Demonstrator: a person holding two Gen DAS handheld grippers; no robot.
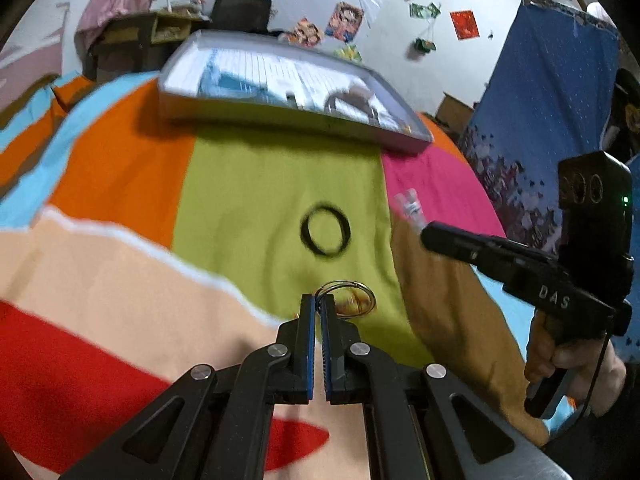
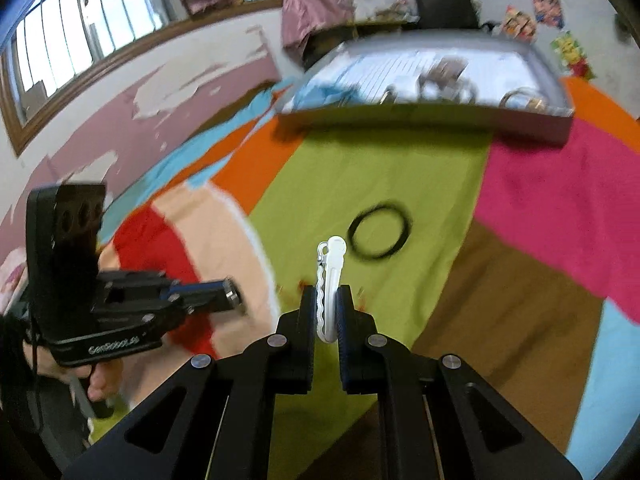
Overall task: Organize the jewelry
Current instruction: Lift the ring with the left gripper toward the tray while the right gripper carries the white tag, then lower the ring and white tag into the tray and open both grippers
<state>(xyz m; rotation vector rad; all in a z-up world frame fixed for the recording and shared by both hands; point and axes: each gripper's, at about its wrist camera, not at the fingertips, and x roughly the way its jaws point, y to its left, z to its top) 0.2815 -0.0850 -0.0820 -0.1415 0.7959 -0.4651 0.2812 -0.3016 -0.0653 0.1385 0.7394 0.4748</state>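
We carry both loads level to the grey-rimmed compartment tray (image 1: pixel 404 142): left tool (image 1: pixel 318 305) pinching the thin metal ring (image 1: pixel 347 299), right tool (image 2: pixel 327 307) clamped on the white plastic hair clip (image 2: pixel 329 280).

Hair band (image 1: pixel 325 231) on the cloth (image 1: pixel 248 184), before the tray (image 1: pixel 280 118), perhaps with jewelry inside.

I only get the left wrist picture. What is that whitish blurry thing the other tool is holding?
Observer: It's a white hair clip, wavy-edged, pinched between the right tool's pads.
Operator: Is it flat?
Observer: No, it stands upright, its rounded end pointing away.
Operator: Is there a window?
Observer: Yes, a barred window on the left wall.
Operator: Anything more in the tray?
Observer: Blurry metal rings sit inside the grey tray; I can't count them.
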